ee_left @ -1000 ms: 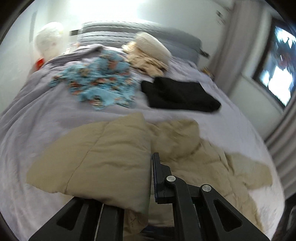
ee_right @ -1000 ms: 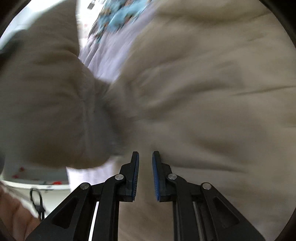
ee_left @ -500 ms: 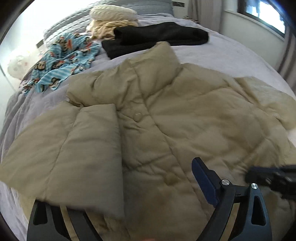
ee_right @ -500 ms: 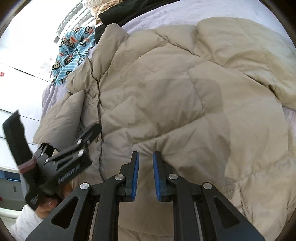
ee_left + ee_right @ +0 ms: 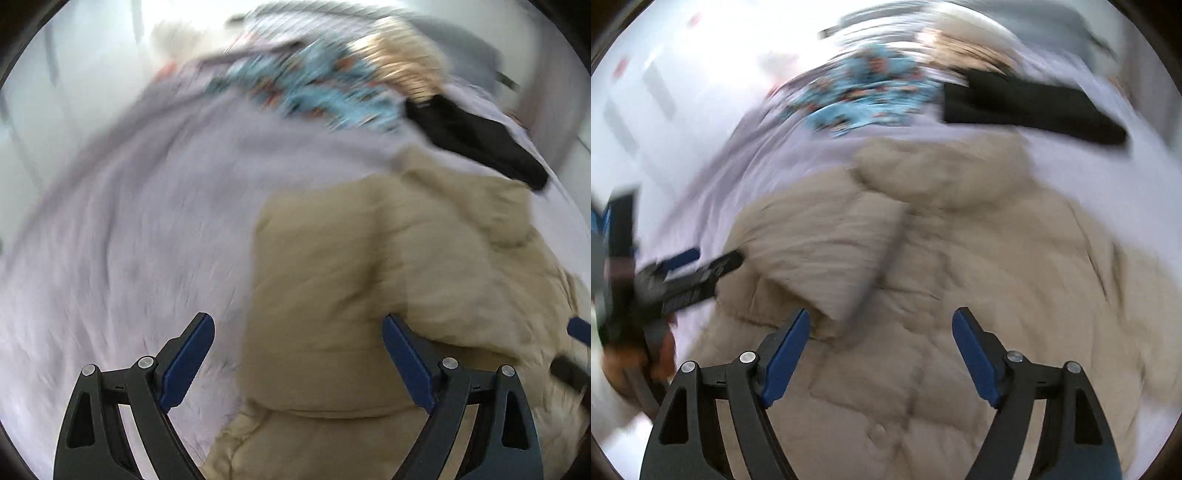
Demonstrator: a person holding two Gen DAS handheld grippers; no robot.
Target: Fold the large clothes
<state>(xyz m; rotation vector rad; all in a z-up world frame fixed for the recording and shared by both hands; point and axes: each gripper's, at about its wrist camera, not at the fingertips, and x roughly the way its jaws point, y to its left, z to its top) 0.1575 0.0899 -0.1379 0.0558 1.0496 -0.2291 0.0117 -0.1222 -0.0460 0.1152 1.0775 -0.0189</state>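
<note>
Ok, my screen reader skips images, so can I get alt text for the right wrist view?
A beige puffer jacket lies spread on a lilac bed, one sleeve folded across it. The right hand-held gripper is open above it. Blurred blue and black clothes lie beyond.

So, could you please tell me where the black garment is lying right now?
The black garment lies on the lilac bedspread, upper right in both wrist views, just beyond the beige puffer jacket's collar and right of the blue patterned clothing.

Both wrist cams look steeply down, close over the bed [image 5: 122,229]; both share the beige puffer jacket [image 5: 979,266].
</note>
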